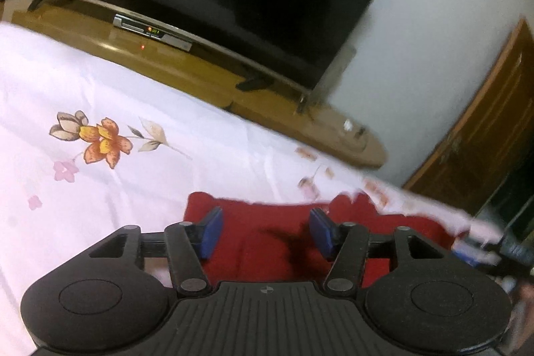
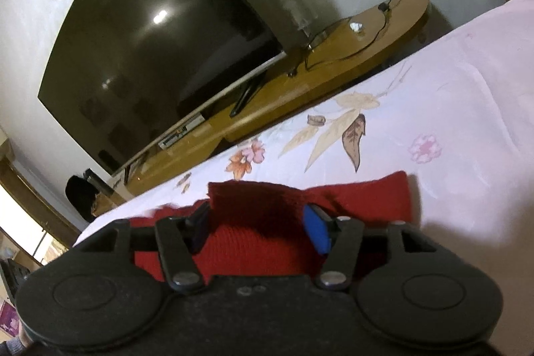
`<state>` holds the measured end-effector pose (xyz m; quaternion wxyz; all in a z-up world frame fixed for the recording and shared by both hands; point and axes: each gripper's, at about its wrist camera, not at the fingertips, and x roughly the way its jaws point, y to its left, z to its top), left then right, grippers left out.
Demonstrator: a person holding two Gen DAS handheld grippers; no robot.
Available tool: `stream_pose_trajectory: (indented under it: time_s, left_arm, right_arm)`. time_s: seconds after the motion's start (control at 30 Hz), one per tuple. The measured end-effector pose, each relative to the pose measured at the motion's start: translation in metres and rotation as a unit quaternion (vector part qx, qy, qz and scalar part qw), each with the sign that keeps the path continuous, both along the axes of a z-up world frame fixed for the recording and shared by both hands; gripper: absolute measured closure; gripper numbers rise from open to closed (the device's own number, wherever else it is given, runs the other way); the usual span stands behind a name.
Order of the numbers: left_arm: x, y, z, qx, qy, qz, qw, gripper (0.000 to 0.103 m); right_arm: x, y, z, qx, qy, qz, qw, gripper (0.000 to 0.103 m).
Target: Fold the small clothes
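My left fingers (image 1: 265, 231) stand apart, with nothing pinched between the blue pads (image 1: 213, 231); the red knitted garment (image 1: 267, 242) lies just under them on the bed sheet (image 1: 100, 182), white with printed flowers. My right fingers (image 2: 257, 229) are apart too, over the same red garment (image 2: 253, 222), and I see no cloth gripped there either. The garment lies near the edge of the bed that faces the television (image 2: 150, 39) and its wooden stand (image 2: 300, 82); it looks already doubled over, so I judge one fold is laid down, though I cannot be sure.

What could go wrong from here: if I close either pair too low, the pads may catch the sheet together with the knit, and lifting would drag the bedding and spoil the fold; if I take only the top layer, the fold could open again. The knit is thick and soft, so I think it can slip out of a shallow pinch. The garment sits close to the bed edge — a careless pull toward the television might send it off.

What I cannot make out: the near part of the garment is hidden under my own black gripper bodies in both views; its right end in the left view is blurred; which kind of clothing it is — I cannot tell; my hands are not visible.
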<state>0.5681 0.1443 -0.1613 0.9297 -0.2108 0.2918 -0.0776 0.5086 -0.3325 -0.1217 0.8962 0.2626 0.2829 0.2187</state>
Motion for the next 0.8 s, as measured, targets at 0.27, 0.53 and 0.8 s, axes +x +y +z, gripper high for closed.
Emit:
stream_pose_trajectory:
  time_s: [0.27, 0.53, 0.8]
  left_arm:
    - [0.005, -0.022, 0.005, 0.101, 0.018, -0.038, 0.9940, 0.047]
    - [0.012, -0.038, 0.015, 0.150, 0.026, -0.061, 0.9864, 0.095]
    - [-0.014, -0.040, 0.033, 0.155, -0.074, -0.028, 0.9847, 0.098]
  right_arm:
    - [-0.005, -0.002, 0.009, -0.066, -0.029, -0.043, 0.996, 0.044]
    - [0.013, 0.041, 0.001, -0.247, -0.022, 0.016, 0.969, 0.065]
    - [-0.009, 0.057, 0.011, -0.320, -0.112, 0.005, 0.941, 0.093]
